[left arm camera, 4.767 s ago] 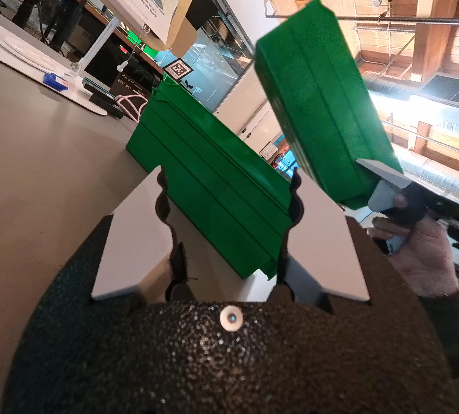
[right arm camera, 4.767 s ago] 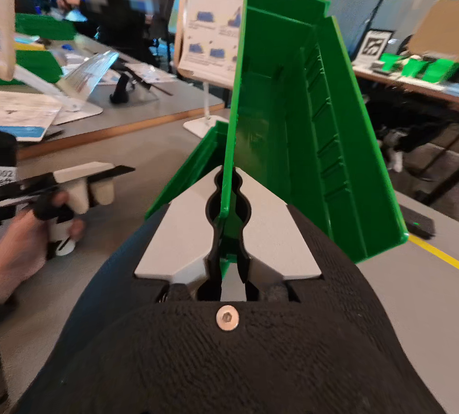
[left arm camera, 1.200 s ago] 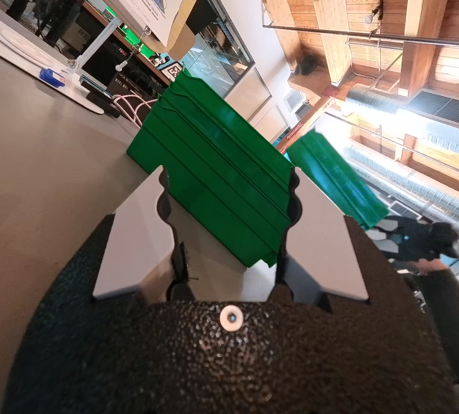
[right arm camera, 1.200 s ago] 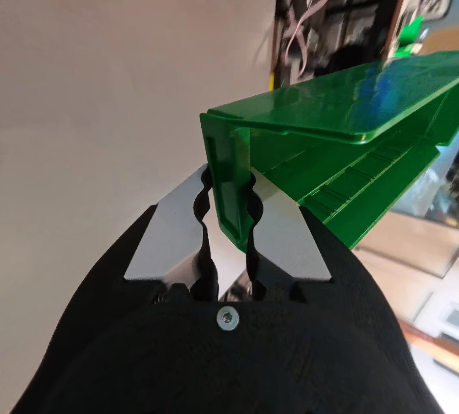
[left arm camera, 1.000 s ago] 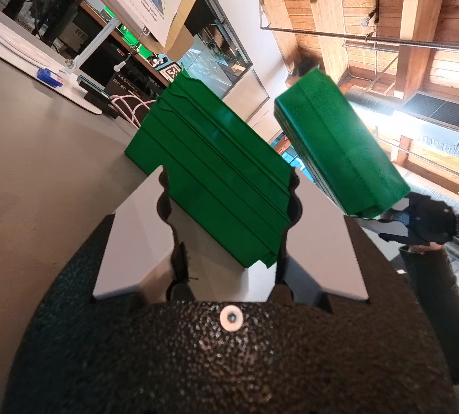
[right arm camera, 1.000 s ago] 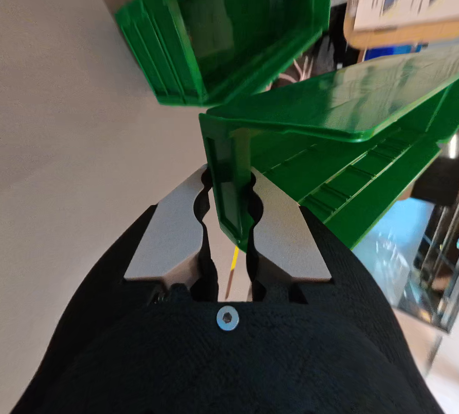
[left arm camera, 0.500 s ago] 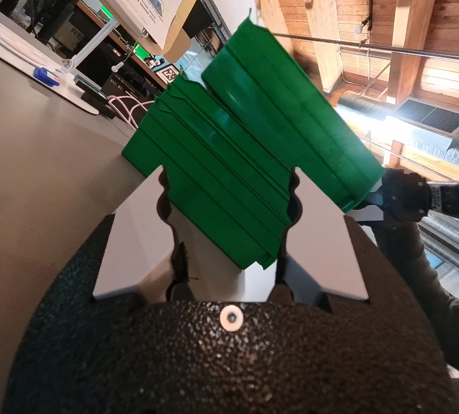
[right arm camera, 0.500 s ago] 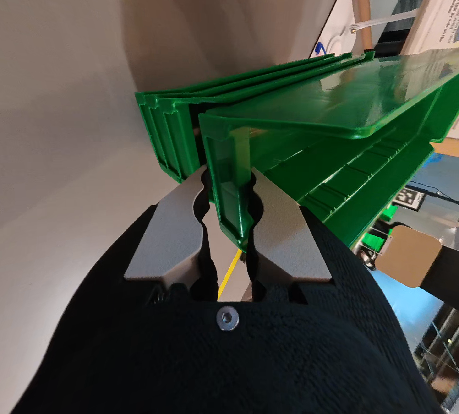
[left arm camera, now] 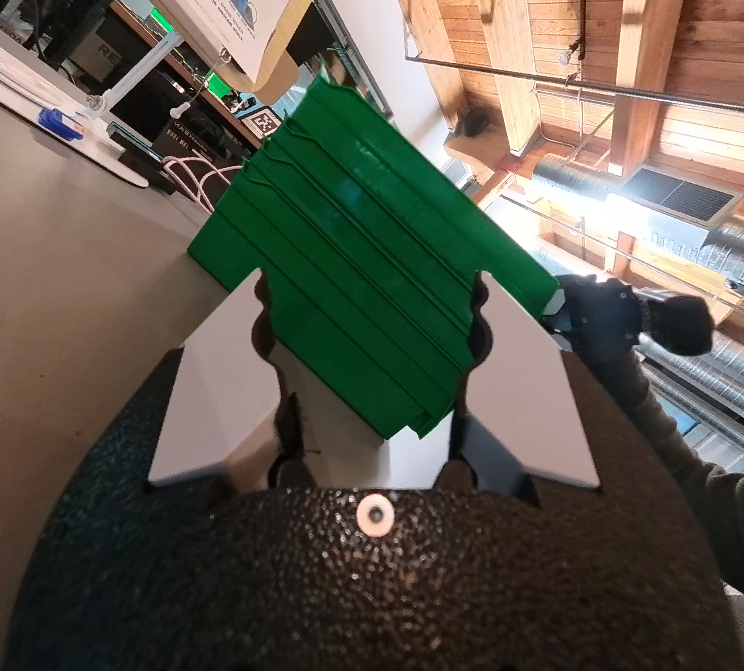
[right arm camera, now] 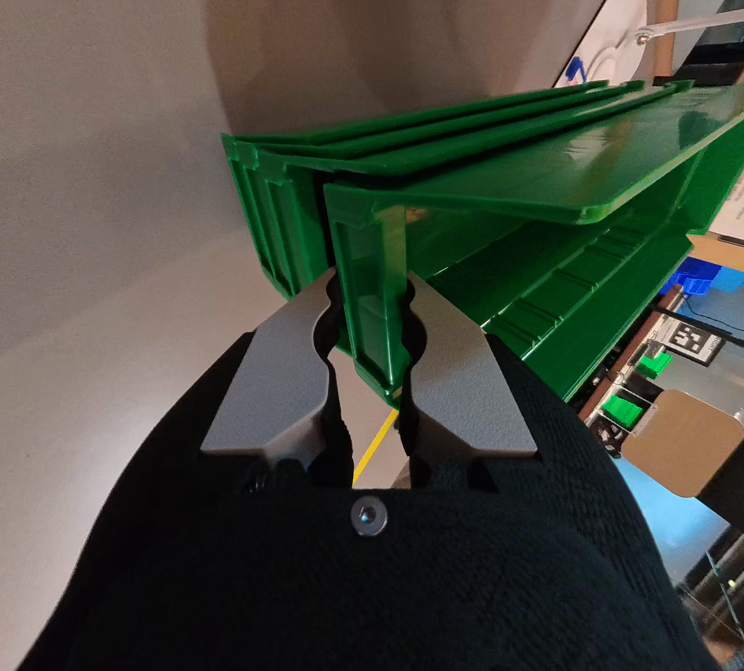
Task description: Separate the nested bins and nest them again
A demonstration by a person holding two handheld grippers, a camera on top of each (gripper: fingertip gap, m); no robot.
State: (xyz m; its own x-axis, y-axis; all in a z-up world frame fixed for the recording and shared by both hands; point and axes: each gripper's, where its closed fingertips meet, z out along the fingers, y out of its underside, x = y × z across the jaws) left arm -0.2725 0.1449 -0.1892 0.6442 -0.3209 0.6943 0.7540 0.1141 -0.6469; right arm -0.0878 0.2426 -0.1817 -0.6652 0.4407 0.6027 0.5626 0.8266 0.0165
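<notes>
Our right gripper (right arm camera: 370, 329) is squeezed tight on the end wall of the top green plastic bin (right arm camera: 543, 184). This long bin stretches away from the gripper's front and sits partly inside the stack of three green plastic bins (right arm camera: 273, 225) just past it. Our left gripper (left arm camera: 368, 333) has its fingers spread wide apart and holds nothing. The stack (left arm camera: 342, 289) lies right in front of them on the grey table (left arm camera: 80, 269). The right gripper (left arm camera: 596, 313) shows at the stack's far right.
</notes>
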